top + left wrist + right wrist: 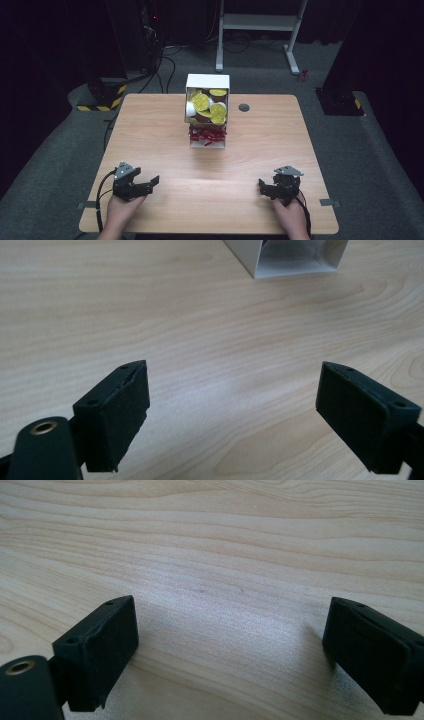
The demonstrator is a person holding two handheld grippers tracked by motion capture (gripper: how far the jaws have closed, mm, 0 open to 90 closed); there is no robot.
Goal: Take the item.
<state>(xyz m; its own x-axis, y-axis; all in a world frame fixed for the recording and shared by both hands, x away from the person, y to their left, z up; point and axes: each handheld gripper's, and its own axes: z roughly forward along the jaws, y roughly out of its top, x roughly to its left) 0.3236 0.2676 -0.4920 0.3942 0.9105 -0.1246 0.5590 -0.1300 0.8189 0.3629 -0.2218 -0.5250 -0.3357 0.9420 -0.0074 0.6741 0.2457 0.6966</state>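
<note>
**Both claws rest wide apart at the near edge, white box untouched at the far middle**

A white box [207,111] stands on the wooden counter [150,130], toward the far middle of it, well apart from both hands. Its upper compartment holds a heap of round pods with yellow-green lids [202,102], some showing brown or white sides. Below them, in the lower compartment, lies a tangle of small red pieces [206,134]. In the left gripper view a corner of the same white box [295,260] shows at the top edge, open toward the camera, with bare wood between it and the jaws.

The left claw [150,184] sits near the front left of the counter, held by the person's left hand [122,207], and points inward to the right. Its jaws stand wide, and the left gripper view shows nothing between them but wood grain [230,390]. The right claw [264,187] sits near the front right, held by the right hand [290,212], and points inward to the left. Its jaws are likewise spread wide over bare wood [225,625], gripping nothing.

A small dark round grommet [244,107] is set into the counter just right of the box. Beyond the far edge, a white frame [260,25] stands on the grey floor, with black cables [165,65] trailing to its left.
</note>
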